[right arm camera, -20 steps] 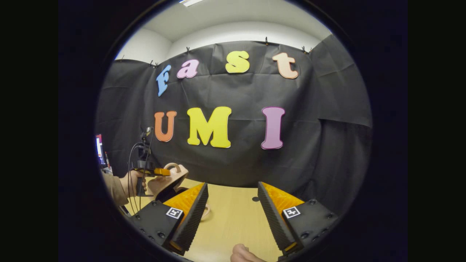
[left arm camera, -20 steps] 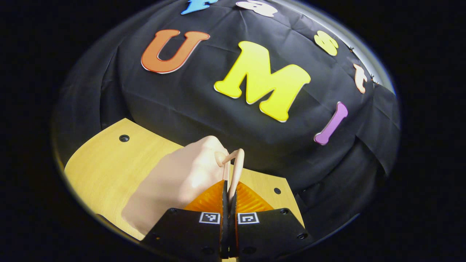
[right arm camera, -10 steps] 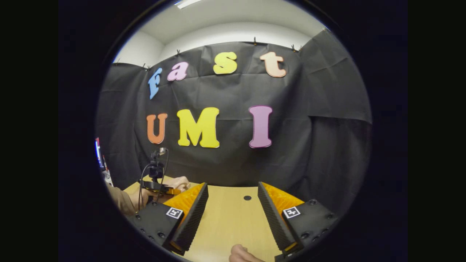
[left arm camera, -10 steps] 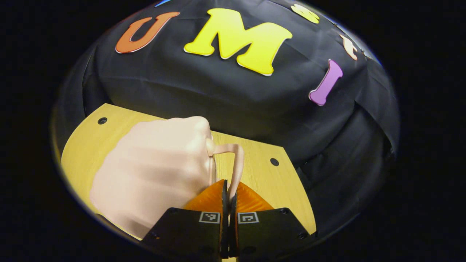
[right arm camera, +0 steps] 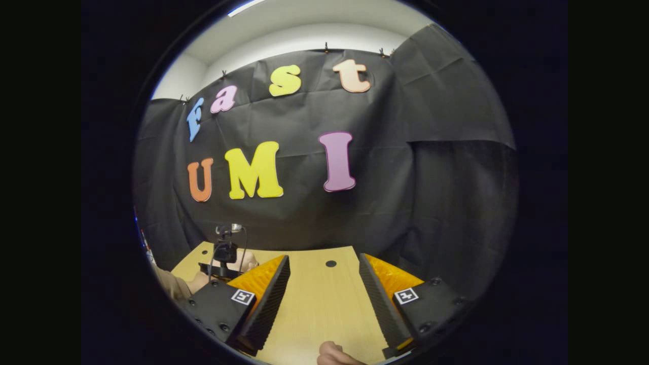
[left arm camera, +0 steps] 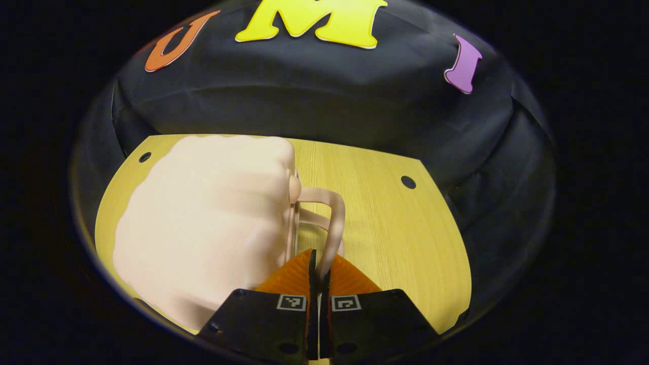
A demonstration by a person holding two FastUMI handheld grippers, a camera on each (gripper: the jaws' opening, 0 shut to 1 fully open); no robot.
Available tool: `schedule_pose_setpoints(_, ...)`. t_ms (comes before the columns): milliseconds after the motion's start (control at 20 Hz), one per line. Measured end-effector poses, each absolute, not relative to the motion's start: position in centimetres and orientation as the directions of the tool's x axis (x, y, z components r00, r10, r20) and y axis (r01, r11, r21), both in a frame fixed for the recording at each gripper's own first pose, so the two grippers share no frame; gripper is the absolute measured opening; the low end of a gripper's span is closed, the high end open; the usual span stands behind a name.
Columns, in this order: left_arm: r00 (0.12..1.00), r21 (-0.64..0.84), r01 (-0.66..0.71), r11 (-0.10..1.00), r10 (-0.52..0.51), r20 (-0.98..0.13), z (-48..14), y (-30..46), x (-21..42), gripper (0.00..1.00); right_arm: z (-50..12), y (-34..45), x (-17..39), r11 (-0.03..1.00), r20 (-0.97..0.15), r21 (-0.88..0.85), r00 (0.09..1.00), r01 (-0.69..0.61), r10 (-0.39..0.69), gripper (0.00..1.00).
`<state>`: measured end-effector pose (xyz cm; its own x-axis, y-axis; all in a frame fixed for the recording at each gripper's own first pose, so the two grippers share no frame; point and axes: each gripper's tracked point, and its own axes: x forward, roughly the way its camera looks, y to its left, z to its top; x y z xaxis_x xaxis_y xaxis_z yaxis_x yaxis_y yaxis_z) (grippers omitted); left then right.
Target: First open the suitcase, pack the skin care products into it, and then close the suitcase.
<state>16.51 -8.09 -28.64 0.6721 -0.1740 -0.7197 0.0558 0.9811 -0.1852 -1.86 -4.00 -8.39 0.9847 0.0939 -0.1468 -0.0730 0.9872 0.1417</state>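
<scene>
My suitcase [left arm camera: 203, 228] shell is smooth, matt plastic; the surface [left arm camera: 385, 223] under it is pale wood-grain laminate, lightly sheened.

Light wood table [left arm camera: 390, 223], grain running lengthwise; 2 dark round holes near far corners; pale pink suitcase [left arm camera: 203, 228] lies flat on its left part; rest bare.

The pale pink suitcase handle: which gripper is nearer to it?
Left. The left gripper is shut on the pale pink suitcase handle; the right gripper hangs open over the wooden table, apart.
</scene>
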Motion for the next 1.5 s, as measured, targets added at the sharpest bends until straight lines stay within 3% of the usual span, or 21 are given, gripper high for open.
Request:
schedule_pose_setpoints(100, 0.669, -0.154, 0.065, 0.986, -0.157, -0.726, -28.9, -8.7, 16.6, 0.05, -8.8, -4.4, -1.8, 0.988, -0.163, 0.143, 0.984, -0.054, 0.077, 0.81)
schedule_pose_setpoints(200, 0.651, -0.138, 0.090, 0.986, -0.164, -0.741, -29.6, -10.0, 16.8, 0.16, -8.7, -4.4, -1.9, 0.990, -0.163, 0.136, 0.984, -0.043, 0.066, 0.81)
schedule_pose_setpoints(250, 0.645, -0.124, 0.099, 0.987, -0.158, -0.748, -29.6, -10.3, 16.6, 0.30, -8.7, -4.2, -1.9, 0.991, -0.165, 0.131, 0.985, -0.039, 0.060, 0.81)
schedule_pose_setpoints(300, 0.638, -0.124, 0.103, 0.987, -0.161, -0.753, -29.5, -10.6, 16.4, 0.36, -8.6, -3.8, -1.9, 0.991, -0.166, 0.125, 0.984, -0.038, 0.059, 0.82)
schedule_pose_setpoints(350, 0.631, -0.142, 0.100, 0.985, -0.173, -0.756, -29.2, -11.1, 15.8, 0.59, -8.5, -3.3, -1.9, 0.992, -0.169, 0.116, 0.984, -0.039, 0.059, 0.81)
schedule_pose_setpoints(400, 0.623, -0.166, 0.099, 0.981, -0.191, -0.759, -29.1, -11.6, 15.4, 0.51, -8.5, -2.8, -1.8, 0.994, -0.170, 0.105, 0.984, -0.040, 0.057, 0.83)
schedule_pose_setpoints(450, 0.627, -0.191, 0.107, 0.976, -0.215, -0.749, -28.3, -12.0, 14.9, 0.81, -8.2, -2.2, -1.7, 0.994, -0.165, 0.097, 0.985, -0.042, 0.058, 0.81)
schedule_pose_setpoints(550, 0.647, -0.214, 0.122, 0.969, -0.241, -0.724, -25.4, -11.4, 13.7, 1.00, -7.2, -0.5, -1.4, 0.996, -0.149, 0.080, 0.987, -0.051, 0.063, 0.81)
schedule_pose_setpoints(750, 0.771, -0.133, 0.130, 0.983, -0.184, -0.609, -18.5, -6.2, 11.4, 0.99, -6.0, 2.9, -0.1, 0.997, -0.125, 0.046, 0.990, -0.062, 0.068, 0.83)
schedule_pose_setpoints(1000, 0.927, 0.009, 0.108, 0.994, -0.097, -0.363, -7.8, 2.0, 9.7, 0.99, -3.3, 7.8, 1.4, 0.996, -0.082, 0.024, 0.993, -0.086, 0.088, 0.83)
schedule_pose_setpoints(1150, 0.970, 0.056, 0.046, 0.997, -0.031, -0.243, -1.8, 6.2, 8.6, 0.99, -1.4, 11.4, 1.8, 0.992, -0.044, 0.004, 0.991, -0.123, 0.123, 0.83)
schedule_pose_setpoints(1500, 0.999, -0.019, -0.020, 1.000, 0.019, -0.043, 6.7, 11.2, 4.9, 0.99, 1.6, 16.3, 2.0, 0.987, 0.034, -0.004, 0.986, -0.163, 0.163, 0.81)
